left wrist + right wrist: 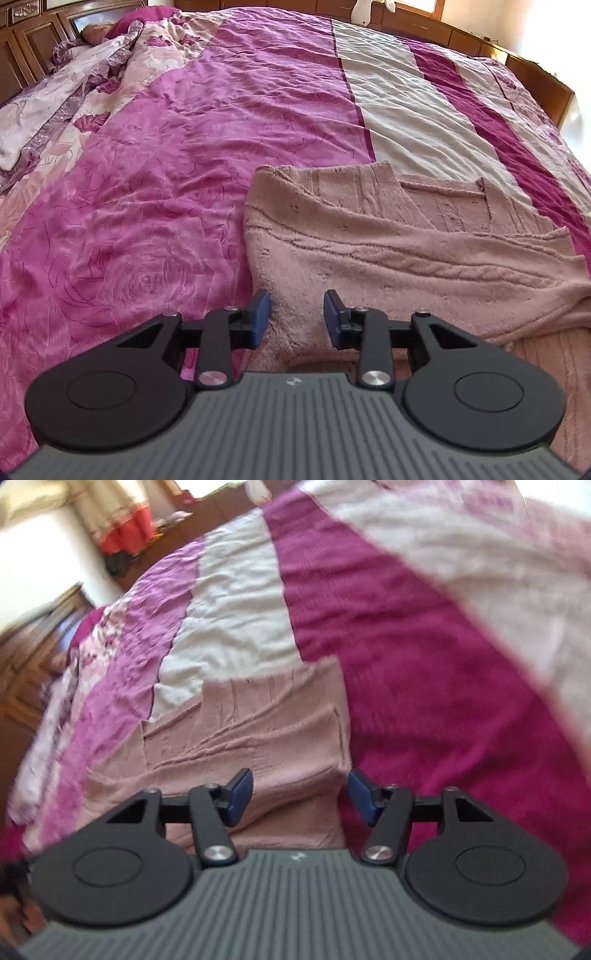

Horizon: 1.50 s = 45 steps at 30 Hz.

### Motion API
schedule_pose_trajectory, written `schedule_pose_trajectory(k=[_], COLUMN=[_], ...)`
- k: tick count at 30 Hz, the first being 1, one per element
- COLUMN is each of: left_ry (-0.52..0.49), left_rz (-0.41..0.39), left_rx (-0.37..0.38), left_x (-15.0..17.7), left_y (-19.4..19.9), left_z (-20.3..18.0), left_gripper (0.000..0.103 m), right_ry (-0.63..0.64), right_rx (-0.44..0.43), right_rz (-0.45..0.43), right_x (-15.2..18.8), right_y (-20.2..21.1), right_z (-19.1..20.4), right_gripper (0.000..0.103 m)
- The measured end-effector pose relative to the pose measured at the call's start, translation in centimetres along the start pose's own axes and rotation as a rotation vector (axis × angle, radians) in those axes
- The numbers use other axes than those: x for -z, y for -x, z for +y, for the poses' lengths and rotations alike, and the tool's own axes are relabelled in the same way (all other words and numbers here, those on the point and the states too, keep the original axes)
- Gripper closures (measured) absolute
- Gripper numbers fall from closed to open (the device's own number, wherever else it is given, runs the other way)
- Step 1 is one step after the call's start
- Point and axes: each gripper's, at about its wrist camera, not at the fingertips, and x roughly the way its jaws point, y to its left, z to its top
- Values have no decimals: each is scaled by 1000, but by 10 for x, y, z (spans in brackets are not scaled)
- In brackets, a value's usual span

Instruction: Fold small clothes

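Near edge of sweater (pixel 369 254) right under left gripper (pixel 296 316); jaws parted, nothing between the blue pads (pixel 261 317). Same on the other side: right gripper (pixel 301 796) released, pads (pixel 240 797) spread over the sweater's (pixel 258 731) right border, empty. Contact with the knit: cannot tell from either view.

Lies on the bedspread (pixel 166 166), across the pink, white and magenta stripes, partly folded already by the look of it: a thick diagonal roll over a flatter layer, one sleeve or panel sticking up at the far side. Pillows (pixel 55 110) bunched far left by the headboard (pixel 29 44), well apart from the work. White plush toy (pixel 360 11) on the far ledge, irrelevant.

Step in hand, judged: taking hold of the near edge at two spots to carry the next fold away from the body.

To do it well:
- Lower both grippers flat, pads straddling the edge, not the roll.
- Pinch every layer at the edge; fluffy knit is thick and springy, so bite deep, not at the fringe.
- Avoid catching the bedspread underneath; wrinkled and loose, easily grabbed along with it.
- Close both together, lift level, keep the span taut between the two.
- Lay the edge down square on the far side, then release.
- Right view is blurred; settle that side before closing.

Risk: uneven grip, a skewed fold, or the roll slipping open on the lift.
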Motion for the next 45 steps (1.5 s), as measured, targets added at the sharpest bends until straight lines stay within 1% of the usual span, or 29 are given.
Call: schedule_pose_trajectory(k=[1, 3, 4, 5, 7, 11, 13, 15, 16, 17, 21, 22, 23, 25, 30, 32, 33, 35, 37, 41, 45], left_ry=[-5, -4, -1, 1, 7, 23, 40, 56, 59, 61, 51, 44, 35, 12, -40, -65, -78, -108, -140, -202, -226], left_rz=[2, 6, 8, 10, 15, 30, 40, 42, 40, 40, 34, 32, 27, 10, -18, -22, -26, -33, -37, -31, -10], left_rx=[-5, -9, -9, -9, -14, -16, -16, -16, -13, -12, -13, -17, -19, -21, -7, -3, -4, -8, -14, -21, -16], left_x=[0, 2, 2, 2, 1, 3, 4, 5, 5, 5, 6, 6, 7, 8, 14, 17, 19, 23, 28, 39, 55], left_y=[-1, -3, -3, -4, -6, -12, -16, -19, -20, -20, -12, -9, -4, 7, 34, 44, 49, 59, 68, 86, 102], left_z=[-1, -2, -1, 0, 3, 9, 11, 12, 13, 14, 14, 13, 12, 9, 1, -3, -6, -11, -16, -24, -23], left_gripper=[63, 63, 63, 63, 63, 63, 59, 57, 57, 56, 56, 56, 56, 56, 56, 47, 46, 38, 35, 34, 32], right_ry=[-15, -33, -43, -49, -51, 8, 12, 37, 55, 74, 136, 144, 152, 172, 217, 230, 239, 266, 306, 411, 511], right_rx=[8, 20, 28, 35, 24, 24, 55, 63, 71, 85, 137, 140, 136, 127, 118, 107, 99, 84, 62, 12, -33], right_rz=[0, -2, -5, -9, -19, -41, -10, 15, 16, 9, -4, -7, -12, -19, -45, -63, -72, -81, -75, -43, 15], right_x=[-1, -2, -2, -3, -3, 1, 3, 6, 7, 8, 9, 9, 9, 11, 14, 15, 17, 20, 25, 41, 68], right_y=[-4, -11, -13, -13, -8, 6, -2, -13, -17, -19, -16, -14, -12, -6, 11, 20, 25, 36, 46, 65, 78], right_z=[0, 1, 1, 1, 1, -1, -7, -11, -12, -10, 1, 3, 5, 9, 21, 26, 28, 35, 42, 58, 70], right_gripper=[44, 58, 78, 88, 89, 90, 90, 89, 86, 80, 71, 67, 62, 57, 55, 47, 45, 45, 45, 44, 44])
